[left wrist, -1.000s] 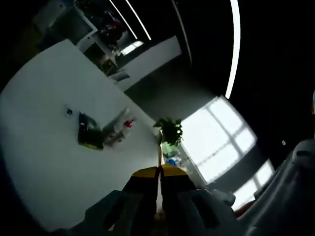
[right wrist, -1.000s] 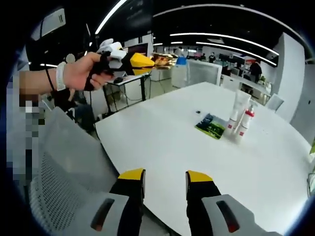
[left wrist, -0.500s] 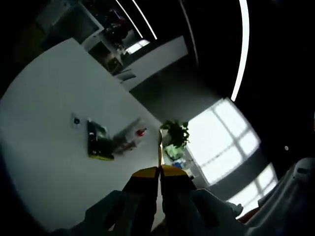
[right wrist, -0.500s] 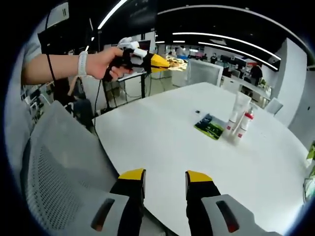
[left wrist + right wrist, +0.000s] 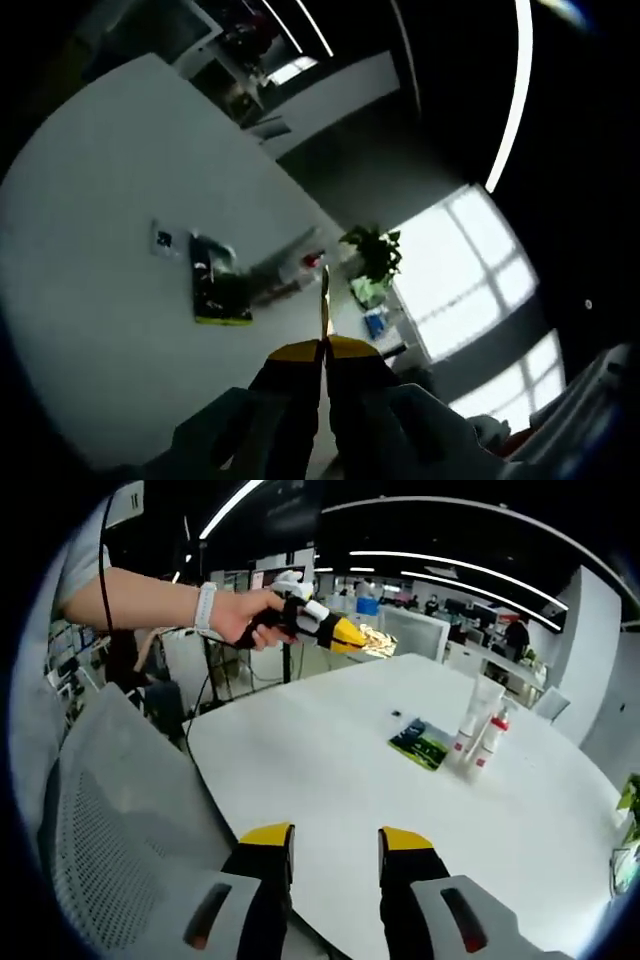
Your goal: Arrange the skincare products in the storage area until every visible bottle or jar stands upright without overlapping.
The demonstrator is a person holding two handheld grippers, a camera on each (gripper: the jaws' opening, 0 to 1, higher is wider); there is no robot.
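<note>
my right gripper (image 5: pixel 336 842): the two yellow-tipped jaws stand apart with a clear gap, nothing between them, held over the near edge of the white table (image 5: pixel 330 770). a grey mesh chair (image 5: pixel 110 810) sits just to the left of them in the right gripper view.

my left gripper (image 5: pixel 323 349): yellow tips pressed together, no gap visible, nothing gripped. in the right gripper view the same gripper (image 5: pixel 345 634) is held up in a hand (image 5: pixel 245 615) above the far left edge of the table, a pale band on the wrist (image 5: pixel 207 605).

task items, right gripper view: a tall white tube (image 5: pixel 472 716) stands upright on the far side of the table. just beside it, to the right, a white bottle with a red top (image 5: pixel 494 736) also stands upright; touching or merely close, cannot tell. a flat dark packet with a green edge (image 5: pixel 419 742) lies on the table just left of the tube. a small dark item (image 5: pixel 395 717) lies near the packet's far side.

left gripper view, rolled: the same packet (image 5: pixel 220 292), with the tube and the red top beside it, blurred. a potted plant (image 5: pixel 374 252) beyond the table edge, bright windows (image 5: pixel 470 270) behind it.
</note>
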